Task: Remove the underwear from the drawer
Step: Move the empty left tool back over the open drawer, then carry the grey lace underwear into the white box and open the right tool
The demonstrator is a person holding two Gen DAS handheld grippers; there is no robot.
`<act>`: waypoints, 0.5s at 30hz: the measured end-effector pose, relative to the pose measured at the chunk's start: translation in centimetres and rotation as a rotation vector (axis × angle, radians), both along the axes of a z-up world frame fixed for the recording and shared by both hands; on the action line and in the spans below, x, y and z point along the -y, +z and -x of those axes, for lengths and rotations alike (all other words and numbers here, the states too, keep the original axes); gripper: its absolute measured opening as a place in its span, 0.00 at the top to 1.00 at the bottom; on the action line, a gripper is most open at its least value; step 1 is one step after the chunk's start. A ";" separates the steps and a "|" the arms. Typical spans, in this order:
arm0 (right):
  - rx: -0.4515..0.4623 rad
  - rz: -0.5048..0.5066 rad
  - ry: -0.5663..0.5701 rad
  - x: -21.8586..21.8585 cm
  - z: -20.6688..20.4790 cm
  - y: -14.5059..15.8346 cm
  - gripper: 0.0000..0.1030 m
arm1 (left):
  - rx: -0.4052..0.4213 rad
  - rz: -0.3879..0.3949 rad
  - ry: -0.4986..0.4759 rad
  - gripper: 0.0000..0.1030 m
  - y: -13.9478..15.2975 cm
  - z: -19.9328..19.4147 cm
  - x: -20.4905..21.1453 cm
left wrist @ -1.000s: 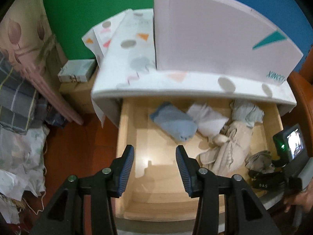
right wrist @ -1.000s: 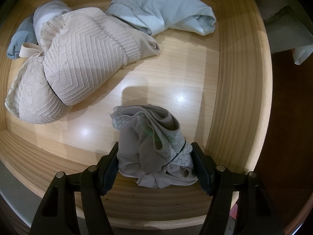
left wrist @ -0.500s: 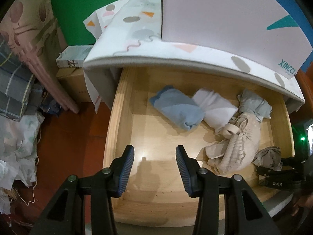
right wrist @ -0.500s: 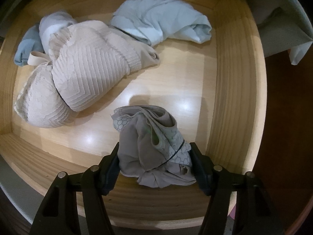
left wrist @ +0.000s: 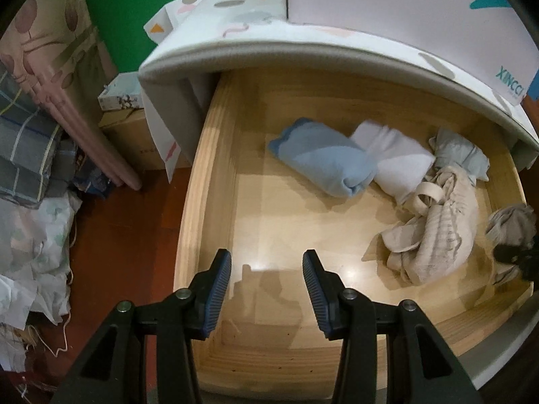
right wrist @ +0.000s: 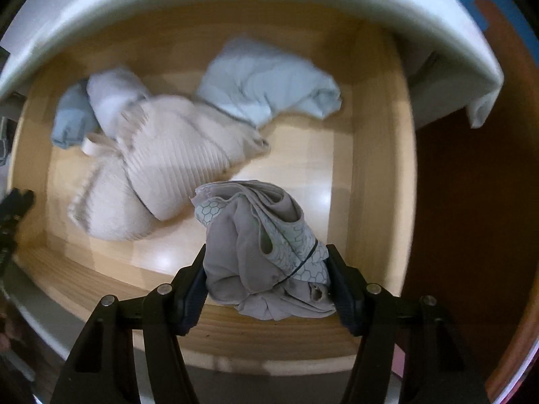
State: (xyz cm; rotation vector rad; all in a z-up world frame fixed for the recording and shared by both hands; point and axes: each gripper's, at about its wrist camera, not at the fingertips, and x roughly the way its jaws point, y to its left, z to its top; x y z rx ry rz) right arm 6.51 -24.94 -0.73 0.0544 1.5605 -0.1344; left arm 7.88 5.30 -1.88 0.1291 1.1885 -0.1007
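We hold the right tool [right wrist: 266,269] pointing straight down into the open wooden drawer [right wrist: 380,168]. Its two pads press on either side of a bunched grey underwear piece [right wrist: 256,252] with a honeycomb-print band, so this tool is clenched on the garment. The bundle fills the gap between the pads and bulges ahead of them. Whether its underside is touching the drawer floor cannot be told.

Ahead of the right tool and to its left lies a cream ribbed garment [right wrist: 168,161]. Beyond that, a pale blue garment [right wrist: 266,84] sits near the back wall, with a white roll [right wrist: 111,97] farther left.

We hold the left tool [left wrist: 266,281] above the near left part of the same drawer [left wrist: 198,202], angled steeply down. Its jaws stand apart with nothing between them, so it is released. Only bare drawer floor lies directly ahead of it. Farther ahead and to its right rests a blue folded garment [left wrist: 323,161], touching the white roll [left wrist: 394,158]. The cream garment [left wrist: 441,229] lies to the right, and the grey underwear [left wrist: 512,222] appears at the far right edge. A patterned white sheet [left wrist: 269,43] covers the cabinet top above the drawer.
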 end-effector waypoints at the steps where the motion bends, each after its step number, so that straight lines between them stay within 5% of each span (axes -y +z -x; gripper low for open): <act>1: 0.006 0.001 0.000 0.1 0.0 0.4 0.41 | -0.002 0.009 0.003 0.56 0.0 -0.1 -0.1; 15: 0.123 0.011 0.004 -1.0 -0.2 8.9 0.41 | 0.022 0.000 0.007 0.56 -0.2 0.0 0.1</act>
